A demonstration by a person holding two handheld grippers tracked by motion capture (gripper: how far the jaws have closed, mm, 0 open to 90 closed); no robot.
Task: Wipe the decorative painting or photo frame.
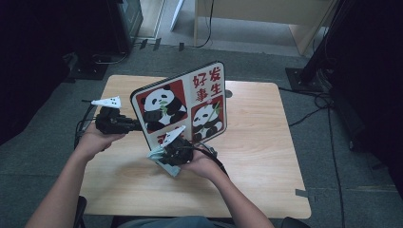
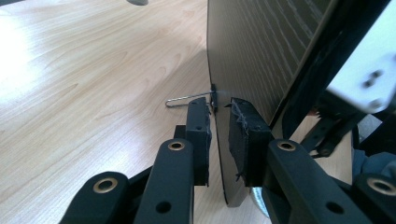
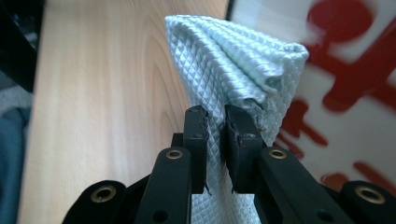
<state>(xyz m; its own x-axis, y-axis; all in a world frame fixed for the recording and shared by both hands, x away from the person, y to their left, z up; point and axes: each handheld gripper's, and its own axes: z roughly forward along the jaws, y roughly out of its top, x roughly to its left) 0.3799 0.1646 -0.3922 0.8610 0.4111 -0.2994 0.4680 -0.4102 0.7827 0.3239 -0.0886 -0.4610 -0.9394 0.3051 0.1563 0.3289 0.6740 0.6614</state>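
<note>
A panda picture board (image 1: 183, 107) with red characters stands tilted on the wooden table (image 1: 256, 156). My left gripper (image 1: 138, 126) reaches its left edge. In the left gripper view the jaws (image 2: 219, 121) straddle the board's edge (image 2: 252, 56) with a narrow gap showing beside the left pad, so it reads as open. A wire prop (image 2: 187, 99) juts from the board's grey back. My right gripper (image 1: 161, 156) sits low in front of the board, shut on a pale green quilted cloth (image 1: 166, 166). In the right gripper view that cloth (image 3: 229, 60) bunches above the pads (image 3: 215, 123), beside the board's printed face (image 3: 345, 93).
A small round object (image 1: 229, 93) lies behind the board near the table's far edge. Bare tabletop lies to the right (image 1: 266, 133) and in front. Dark equipment stands and cables (image 1: 328, 109) sit on the floor on both sides.
</note>
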